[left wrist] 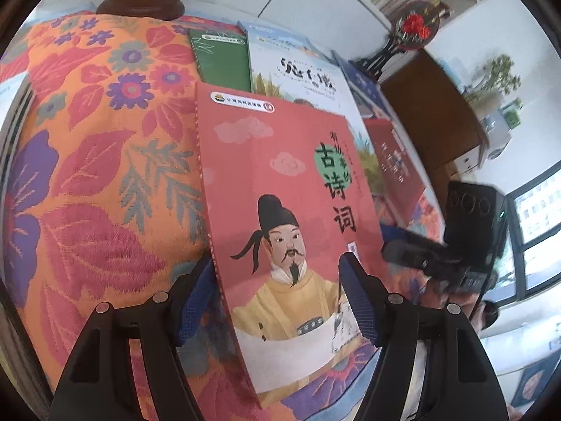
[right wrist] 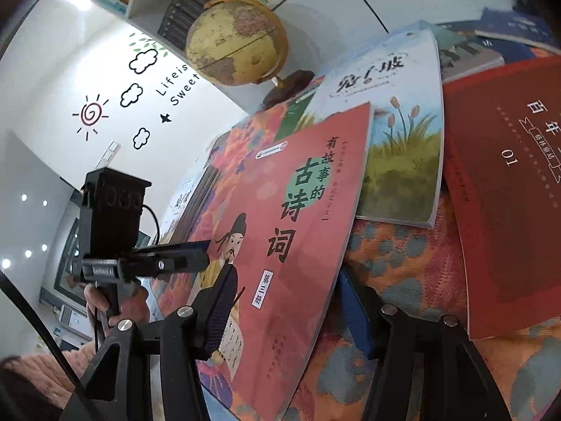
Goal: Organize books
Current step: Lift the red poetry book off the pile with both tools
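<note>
Books lie spread over the orange floral woven cloth [left wrist: 105, 175]. The salmon-pink paperback with the robed poet on its cover [left wrist: 287, 210] is tilted up off the cloth, overlapping the pale picture book with reeds [right wrist: 403, 147] and the green paperback [left wrist: 221, 59] behind it.

The left gripper [left wrist: 280, 301] straddles its spine edge, one blue pad behind the cover and one in front. The right gripper [right wrist: 291, 312] straddles the opposite edge likewise. Both stand about half open, apparently pinching the cover, though pad contact is hard to confirm.

The step in hand looks like lifting this book to stack it. Next it needs squaring against the books behind, clear of the dark red paperback [right wrist: 508, 193] and the wooden-based globe [right wrist: 235, 42].
</note>
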Demonstrator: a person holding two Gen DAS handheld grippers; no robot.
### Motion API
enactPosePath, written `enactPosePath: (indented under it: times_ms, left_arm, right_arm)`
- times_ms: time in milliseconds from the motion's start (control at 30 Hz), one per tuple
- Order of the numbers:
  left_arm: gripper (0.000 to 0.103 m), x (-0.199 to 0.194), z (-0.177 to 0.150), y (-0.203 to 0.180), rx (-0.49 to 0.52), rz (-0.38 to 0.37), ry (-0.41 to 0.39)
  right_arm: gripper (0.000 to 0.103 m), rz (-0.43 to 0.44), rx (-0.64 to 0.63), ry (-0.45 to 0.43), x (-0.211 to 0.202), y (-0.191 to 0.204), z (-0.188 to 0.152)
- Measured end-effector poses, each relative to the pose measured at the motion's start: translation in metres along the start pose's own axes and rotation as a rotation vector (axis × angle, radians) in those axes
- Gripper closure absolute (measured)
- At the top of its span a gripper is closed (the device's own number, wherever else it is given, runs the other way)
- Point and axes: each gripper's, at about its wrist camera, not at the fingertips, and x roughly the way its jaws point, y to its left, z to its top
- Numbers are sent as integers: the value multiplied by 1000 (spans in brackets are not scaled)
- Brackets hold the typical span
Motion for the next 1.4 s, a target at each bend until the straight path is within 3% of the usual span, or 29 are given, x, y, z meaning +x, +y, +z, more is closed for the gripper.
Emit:
enactPosePath:
  times_ms: [100,133,233,333,533,867,1033,1200,1400]
  left_arm:
    - [37,-3,-1,10,-34,-53,-18]
    - [42,-4,-1,10,-38,-47,-21]
    - [58,-5,-3,9,-43,3,-37]
    - [73,-6,-7,5,-24,94,-61]
    - [72,-4,-15,-12,86,214,-110]
    - [71,-7,-18,-18,112,247,-128]
    - [70,-7,-20,-22,142,281,-130]
    - [61,-3,-21,-27,174,308,-116]
    - [60,-3,-21,-25,171,301,-116]
  right_arm:
    - [56,-8,8,-5,2,-2,1]
    - [63,-12,18,-8,1,-6,1]
    - [77,-10,61,-13,1,-14,2]
    - [77,-30,44,-20,1,-11,1]
    - [82,-95,-34,-34,1,4,-3]
    - [87,-166,-245,-93,0,43,-9]
    - [87,-174,-270,-97,2,45,-9]
    - [87,-179,-255,-76,6,40,-8]
    - [87,-176,-240,-70,6,38,-7]
